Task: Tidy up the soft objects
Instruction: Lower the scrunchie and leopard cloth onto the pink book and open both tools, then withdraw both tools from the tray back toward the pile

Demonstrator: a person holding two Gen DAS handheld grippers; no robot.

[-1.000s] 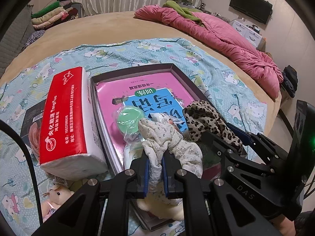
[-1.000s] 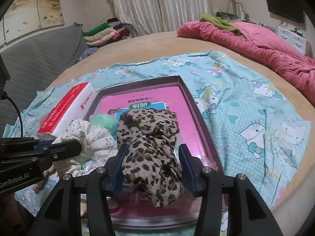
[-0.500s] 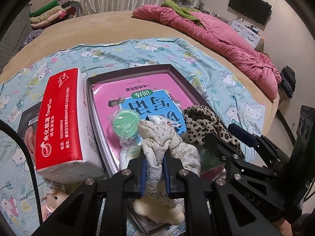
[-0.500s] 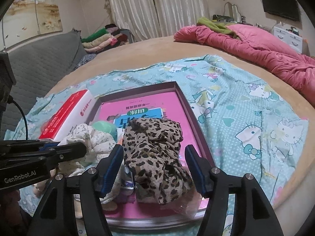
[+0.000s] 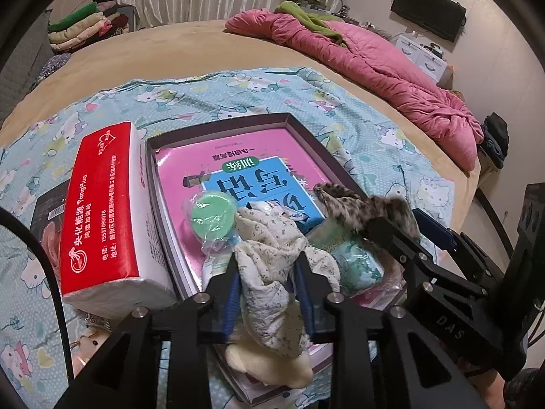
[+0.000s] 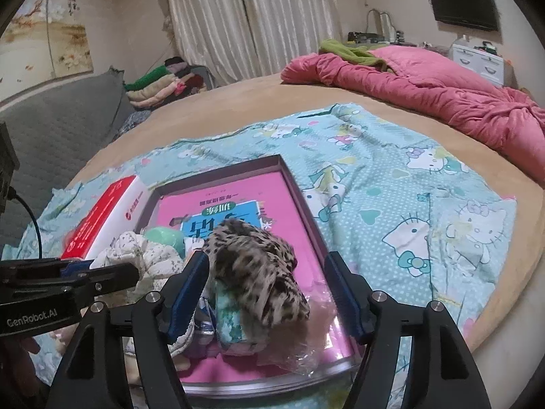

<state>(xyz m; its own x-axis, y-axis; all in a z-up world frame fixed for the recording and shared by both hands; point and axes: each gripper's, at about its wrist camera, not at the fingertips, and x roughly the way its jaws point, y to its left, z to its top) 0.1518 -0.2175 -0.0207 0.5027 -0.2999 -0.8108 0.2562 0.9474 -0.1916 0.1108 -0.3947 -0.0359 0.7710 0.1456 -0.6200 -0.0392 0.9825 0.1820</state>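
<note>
- Tray (image 5: 308,143) on the bed: our left gripper (image 5: 269,272) pinches the floral cloth (image 5: 272,259).
- Our right gripper (image 6: 265,283) is spread wide around the leopard cloth (image 6: 259,266).

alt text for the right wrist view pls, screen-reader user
The right gripper is open around a leopard-print cloth lying in a shallow tray on a bed. The left gripper holds a floral cloth beside it.

A red-and-white tissue pack (image 5: 102,211) lies on the Hello Kitty sheet (image 6: 408,204), just beside a dark box. A pink quilt (image 5: 381,68) is heaped across the bed, a green garment (image 6: 351,51) on it. Folded clothes (image 6: 160,83) are stacked by the curtains (image 6: 252,20); a television (image 6: 463,5) hangs on the wall.
</note>
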